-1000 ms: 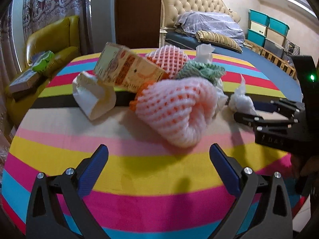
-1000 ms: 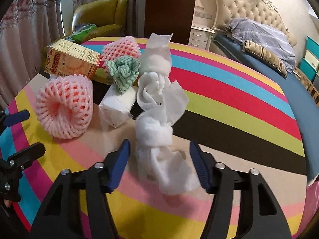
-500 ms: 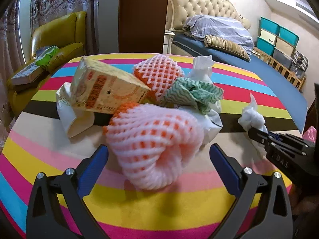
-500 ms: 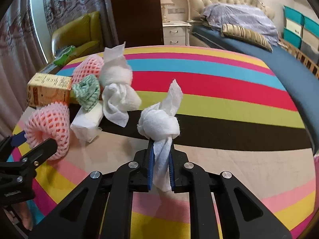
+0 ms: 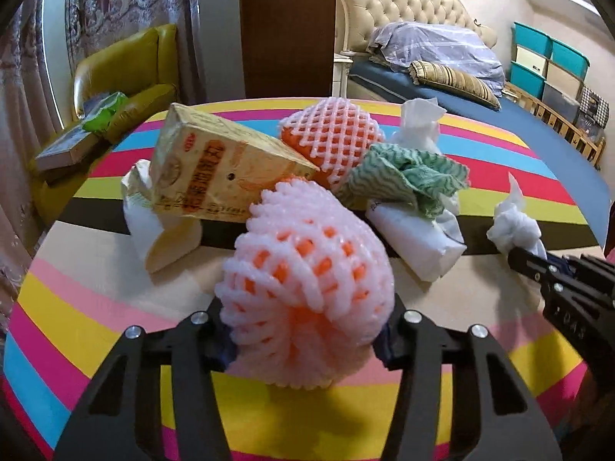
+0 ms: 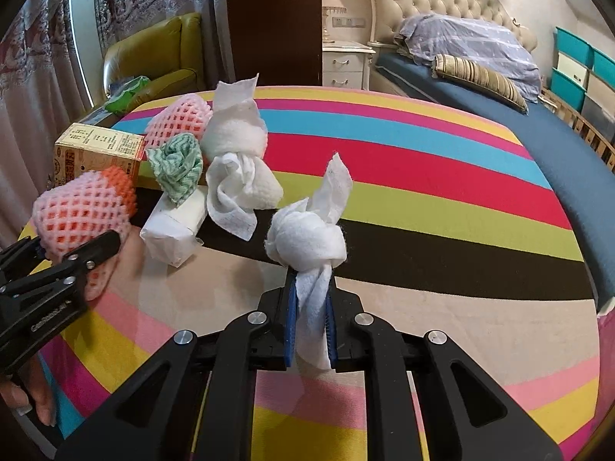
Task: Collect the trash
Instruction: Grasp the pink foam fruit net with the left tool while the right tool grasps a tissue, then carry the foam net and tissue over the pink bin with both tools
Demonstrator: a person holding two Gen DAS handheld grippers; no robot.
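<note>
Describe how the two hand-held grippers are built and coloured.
Both look alike: the left hand-held gripper and the right hand-held gripper have matte black linkage arms with triangular cut-outs, silver round screw heads at the pivots, and blue pads inside the fingers. Pale lettering runs along the side of each body. No cables or sleeves show.

spongy foam net (image 5: pixel 307 280), crumpled paper tissue (image 6: pixel 307 230)

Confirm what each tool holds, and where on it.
Right tool: knotted white tissue, pinched by its lower tail. Left tool: jaws closing on the pink foam net, across its near end.
</note>
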